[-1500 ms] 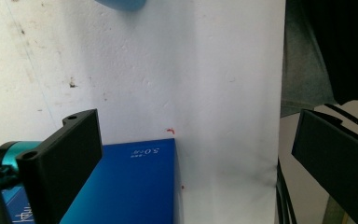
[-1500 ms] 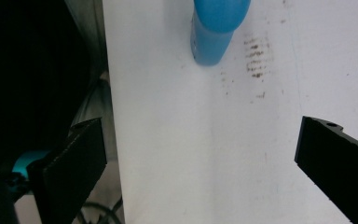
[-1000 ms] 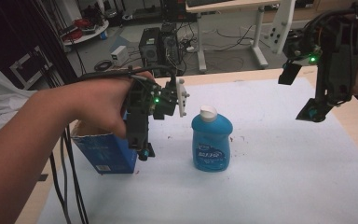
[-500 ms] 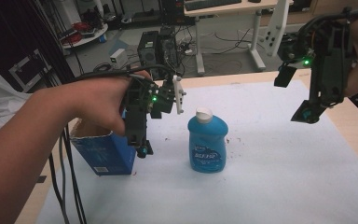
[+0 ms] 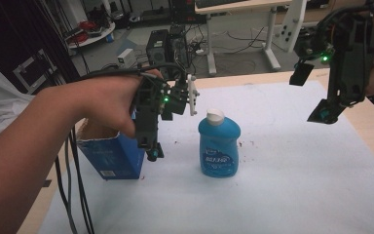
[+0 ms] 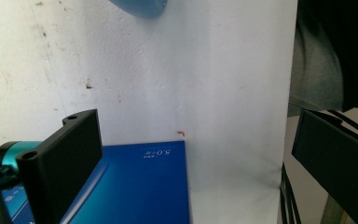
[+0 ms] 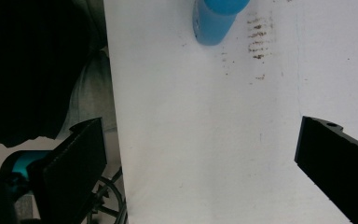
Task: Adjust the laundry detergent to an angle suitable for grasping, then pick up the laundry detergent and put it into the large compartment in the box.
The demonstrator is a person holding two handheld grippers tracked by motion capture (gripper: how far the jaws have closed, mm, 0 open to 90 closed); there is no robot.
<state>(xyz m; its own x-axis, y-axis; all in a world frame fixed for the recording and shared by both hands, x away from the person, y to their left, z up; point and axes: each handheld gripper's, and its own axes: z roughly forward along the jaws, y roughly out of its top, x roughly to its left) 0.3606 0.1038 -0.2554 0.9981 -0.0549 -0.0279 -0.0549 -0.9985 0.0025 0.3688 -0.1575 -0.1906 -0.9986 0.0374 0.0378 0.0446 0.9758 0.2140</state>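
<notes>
White sheet (image 5: 292, 170) over a wooden worktop (image 5: 372, 131) in the high view, carrying one blue bottle (image 5: 219, 146) with a white cap, upright near the middle, and one blue box (image 5: 109, 156), top flaps open, at the sheet's left edge. Left gripper (image 5: 152, 148) held by a hand (image 5: 112, 105) just above the box's right end, pointing down; jaw spacing hard to judge from up there. Right gripper (image 5: 326, 111) raised over the far right of the sheet, well apart from the bottle, its holding hand cut off by the frame edge. Two grippers, one bottle, one box counted.

Seen in the left gripper view: two black jaws standing wide apart with nothing between them, the box's blue face (image 6: 140, 186) below, print reading "5.0" legible, and just the bottle's base (image 6: 140, 7) clipped at the top edge. Small stains on the sheet (image 6: 191, 70) plain here.

Seen in the right gripper view: jaws likewise spread wide and empty over bare sheet (image 7: 200, 140), the bottle's lower part (image 7: 214, 18) cut off at the top, a patch of brown smudges (image 7: 258, 39) beside it.
</notes>
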